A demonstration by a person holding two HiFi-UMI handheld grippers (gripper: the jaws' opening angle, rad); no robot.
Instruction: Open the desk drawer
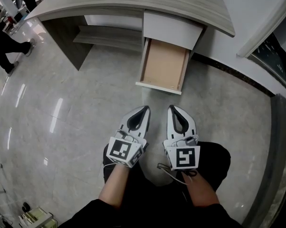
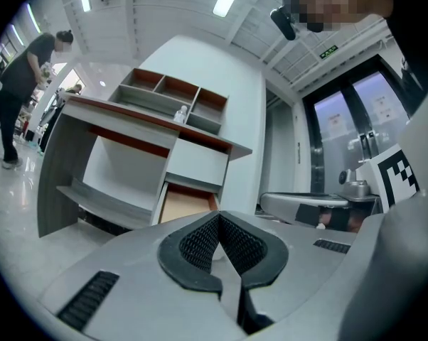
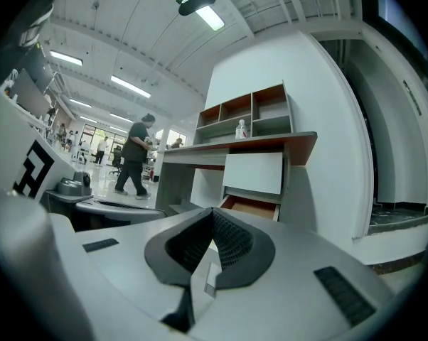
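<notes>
The desk's lower drawer stands pulled out, its bare brown bottom showing and its white front nearest me. The same drawer shows in the left gripper view, and as a brown-sided drawer in the right gripper view, under a closed white drawer front. My left gripper and right gripper hang side by side over the floor, a short way back from the drawer front. Both are shut with nothing between their jaws and touch nothing.
The curved grey desk top runs across the top, with an open shelf under it to the left of the drawer. A white wall stands to the right. A person walks at the far left on the glossy floor.
</notes>
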